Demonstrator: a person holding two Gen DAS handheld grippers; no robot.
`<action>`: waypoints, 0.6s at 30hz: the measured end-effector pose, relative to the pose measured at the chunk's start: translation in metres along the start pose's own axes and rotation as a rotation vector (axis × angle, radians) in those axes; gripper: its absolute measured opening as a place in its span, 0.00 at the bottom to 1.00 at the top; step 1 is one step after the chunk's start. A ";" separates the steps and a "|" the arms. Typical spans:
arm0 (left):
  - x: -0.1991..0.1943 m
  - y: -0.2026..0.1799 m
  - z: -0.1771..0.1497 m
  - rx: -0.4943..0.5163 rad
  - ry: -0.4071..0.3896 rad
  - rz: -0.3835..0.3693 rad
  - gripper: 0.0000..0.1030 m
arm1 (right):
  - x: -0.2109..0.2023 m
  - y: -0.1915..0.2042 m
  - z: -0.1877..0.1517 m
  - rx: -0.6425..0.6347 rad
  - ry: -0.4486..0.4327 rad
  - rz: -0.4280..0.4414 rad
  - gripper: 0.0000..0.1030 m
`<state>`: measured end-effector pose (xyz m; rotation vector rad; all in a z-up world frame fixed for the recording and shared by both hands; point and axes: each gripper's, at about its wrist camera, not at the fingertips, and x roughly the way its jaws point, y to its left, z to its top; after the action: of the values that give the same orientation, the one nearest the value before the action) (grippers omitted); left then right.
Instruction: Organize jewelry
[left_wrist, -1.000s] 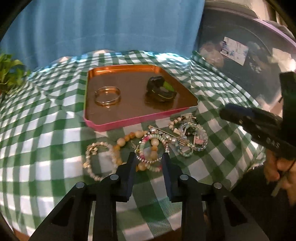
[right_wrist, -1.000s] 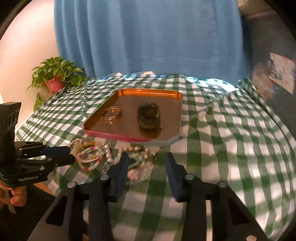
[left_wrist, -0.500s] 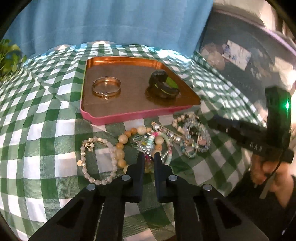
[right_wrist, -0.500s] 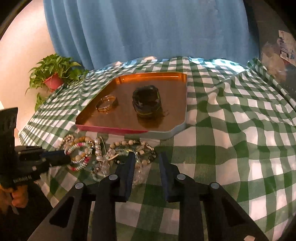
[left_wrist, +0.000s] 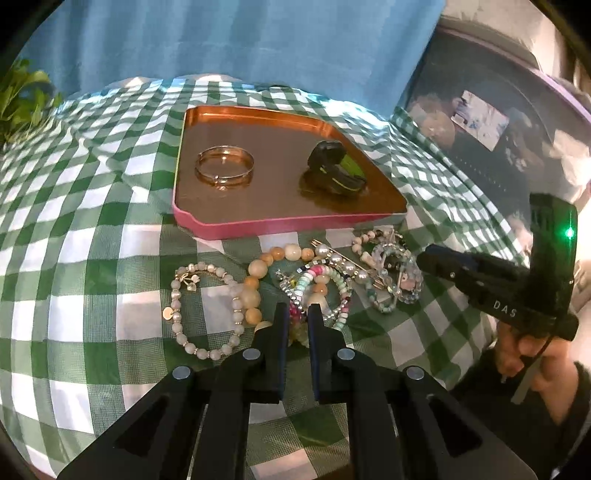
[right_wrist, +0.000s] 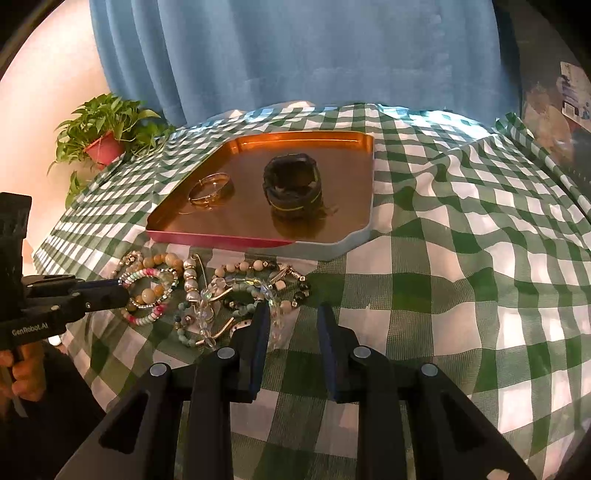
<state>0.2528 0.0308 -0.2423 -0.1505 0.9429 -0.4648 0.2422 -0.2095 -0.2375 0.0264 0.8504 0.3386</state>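
Your left gripper (left_wrist: 294, 314) pinched the multicoloured bead bracelet (left_wrist: 320, 291) in the pile before the tray (left_wrist: 258, 226); your right gripper (right_wrist: 291, 317), unclenched, grasped nothing. Next: lift it trayward.

- A green-and-white checked tablecloth (right_wrist: 461, 229) covers the table, wrinkled in places and hanging over the near edge.
- A blue curtain (right_wrist: 295, 55) hangs in folds behind the table and fills most of the background.
- A leafy green potted plant (right_wrist: 107, 125) in a red pot stands at the far left, beside the curtain and against a pale wall (right_wrist: 48, 74).
- A dark curved object with a white label (left_wrist: 480, 120) sits to the right; what it is cannot be told.
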 end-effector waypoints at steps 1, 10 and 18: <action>0.001 0.002 0.000 -0.015 0.007 -0.011 0.12 | 0.000 0.000 0.000 0.003 -0.001 0.000 0.23; 0.005 0.017 0.003 -0.120 0.027 -0.109 0.14 | 0.001 -0.001 0.000 0.002 0.003 0.004 0.23; -0.001 0.018 0.003 -0.134 0.010 -0.133 0.29 | 0.003 0.002 0.001 0.002 0.010 0.011 0.23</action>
<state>0.2606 0.0474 -0.2461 -0.3340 0.9778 -0.5257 0.2444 -0.2066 -0.2392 0.0308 0.8611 0.3487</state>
